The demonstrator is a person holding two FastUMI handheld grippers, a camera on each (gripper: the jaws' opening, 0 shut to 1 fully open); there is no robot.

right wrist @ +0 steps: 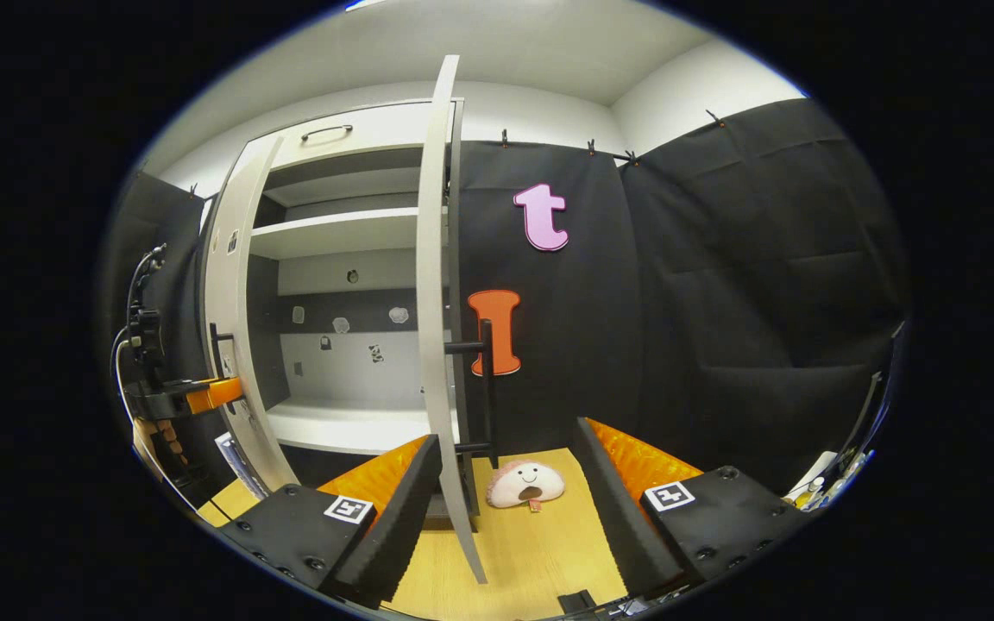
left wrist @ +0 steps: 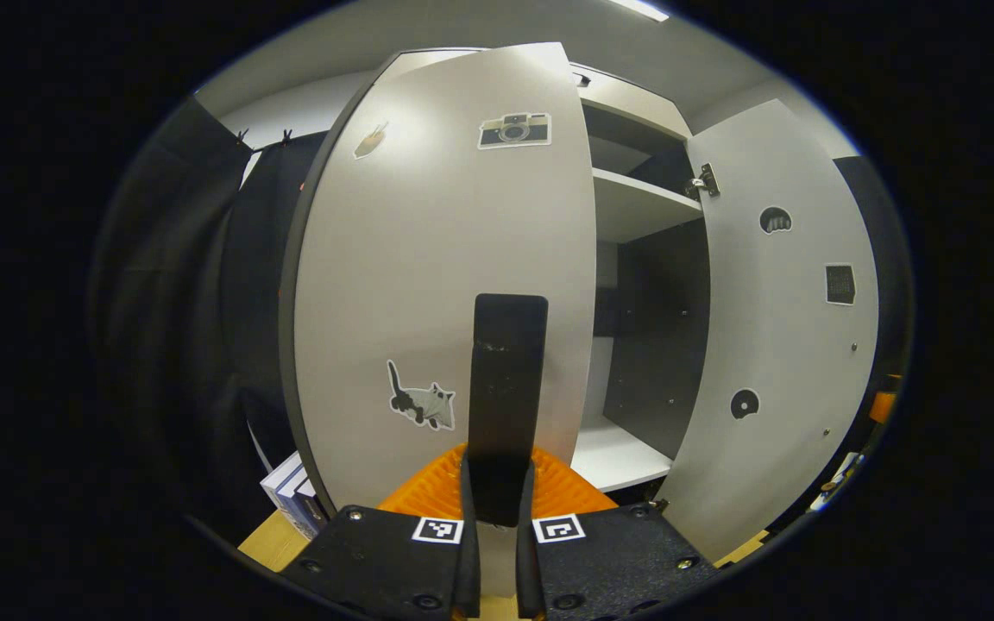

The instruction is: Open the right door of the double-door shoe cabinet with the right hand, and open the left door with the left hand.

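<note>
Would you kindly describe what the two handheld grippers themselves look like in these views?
The left gripper and the right gripper each have black textured blocks with screws, each carrying a square black-and-white marker, and orange ribbed parts behind the fingers. In the right gripper view, the left one farther off shows an orange body and trailing cables.

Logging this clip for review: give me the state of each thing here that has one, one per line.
Left door: partly open, left claw shut on its handle.
Right door: swung wide open, its handle free.
Right claw: open, holding nothing, door edge between its fingers.
Shelves: bare.
Plush toy: lying on the floor.
</note>
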